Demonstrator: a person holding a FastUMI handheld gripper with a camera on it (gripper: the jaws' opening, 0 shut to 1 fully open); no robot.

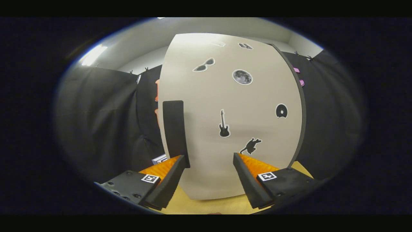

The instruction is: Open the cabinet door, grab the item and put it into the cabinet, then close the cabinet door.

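Your cabinet door (231, 116) is pale, upright and stickered, just ahead of the spread jaws. A dark vertical handle (174, 129) sits near its left edge.

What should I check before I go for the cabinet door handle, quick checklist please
1. Cabinet door shut, stickers facing the gripper: ok.
2. Black handle in sight near the door's left edge, upright: ok.
3. Gripper open, fingers apart: ok.
4. Handle between the fingers: not ok; it stands just above the left fingertip, so shift left.
5. Item to put inside: cannot tell; a small white thing peeks out beside the left finger.
6. Tabletop bare between fingers and door: ok.
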